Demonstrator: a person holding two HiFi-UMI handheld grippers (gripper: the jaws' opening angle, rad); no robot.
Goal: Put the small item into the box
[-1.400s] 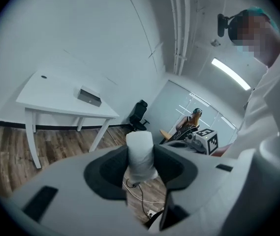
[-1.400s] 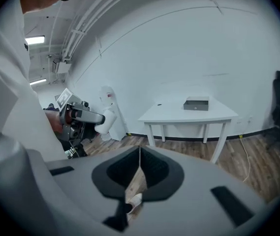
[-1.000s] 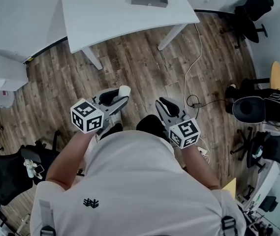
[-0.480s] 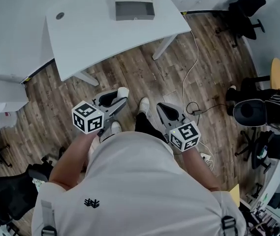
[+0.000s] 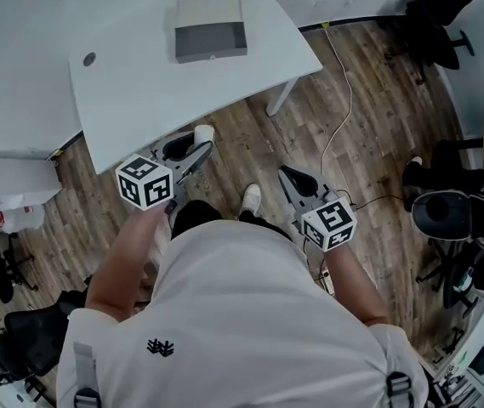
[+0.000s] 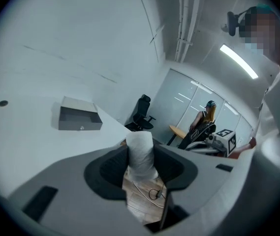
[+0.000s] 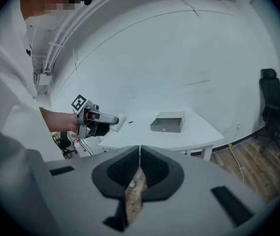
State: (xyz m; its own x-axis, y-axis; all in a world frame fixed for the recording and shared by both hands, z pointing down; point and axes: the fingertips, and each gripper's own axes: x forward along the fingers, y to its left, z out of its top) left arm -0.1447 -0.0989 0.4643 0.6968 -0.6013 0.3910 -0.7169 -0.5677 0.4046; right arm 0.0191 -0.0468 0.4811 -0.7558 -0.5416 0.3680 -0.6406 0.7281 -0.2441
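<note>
Closing on the worktop (image 5: 139,92), I have the box (image 5: 210,29) nearer than a second ago. Left tongs (image 5: 195,143) clamp the white item (image 6: 140,149); right tongs (image 7: 139,168) are shut, empty. Box not yet within reach.

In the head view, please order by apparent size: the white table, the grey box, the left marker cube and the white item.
1. white table, clearly largest.
2. grey box and left marker cube: they look nearly alike, and the cube is nearer to the camera, so I do not rank them.
3. white item, smallest.
</note>
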